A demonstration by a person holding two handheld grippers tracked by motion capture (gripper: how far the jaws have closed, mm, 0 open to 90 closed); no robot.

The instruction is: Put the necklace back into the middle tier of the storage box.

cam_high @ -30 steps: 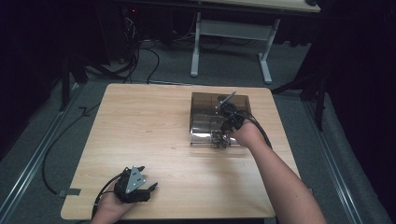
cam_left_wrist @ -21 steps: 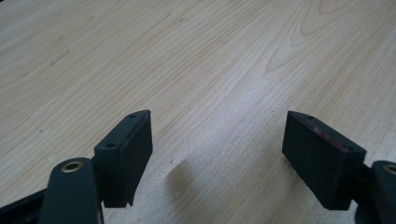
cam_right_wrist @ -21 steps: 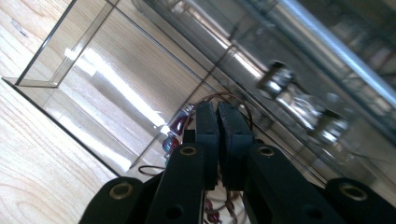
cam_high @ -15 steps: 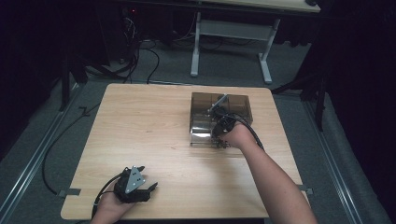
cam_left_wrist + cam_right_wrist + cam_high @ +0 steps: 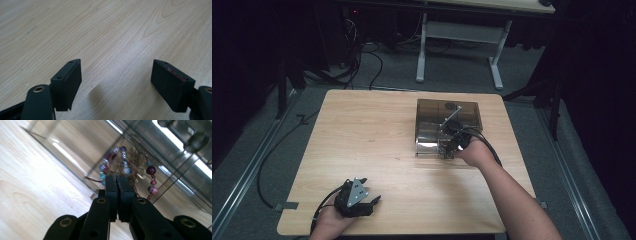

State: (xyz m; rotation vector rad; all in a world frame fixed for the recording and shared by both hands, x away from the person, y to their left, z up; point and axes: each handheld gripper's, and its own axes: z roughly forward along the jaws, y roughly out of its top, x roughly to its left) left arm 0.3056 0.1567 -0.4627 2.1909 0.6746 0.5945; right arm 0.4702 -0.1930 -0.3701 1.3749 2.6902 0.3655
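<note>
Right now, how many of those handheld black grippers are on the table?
2. The left black gripper rests near the wooden table's front left corner; the right black gripper is at the smoky clear plastic box, jaws shut.

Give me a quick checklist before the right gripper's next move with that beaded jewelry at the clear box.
1. Right gripper jaws closed on beaded jewelry: ok, pads pressed together with strands caught between them.
2. Whole piece secured: cannot tell, beads dangle loose past the tips.
3. Jewelry over the clear box: ok, gripper sits at its near open side.
4. Strands free of the box edge: cannot tell.
5. Left gripper out of the way: ok, open over the bare table, at its near left corner.
</note>
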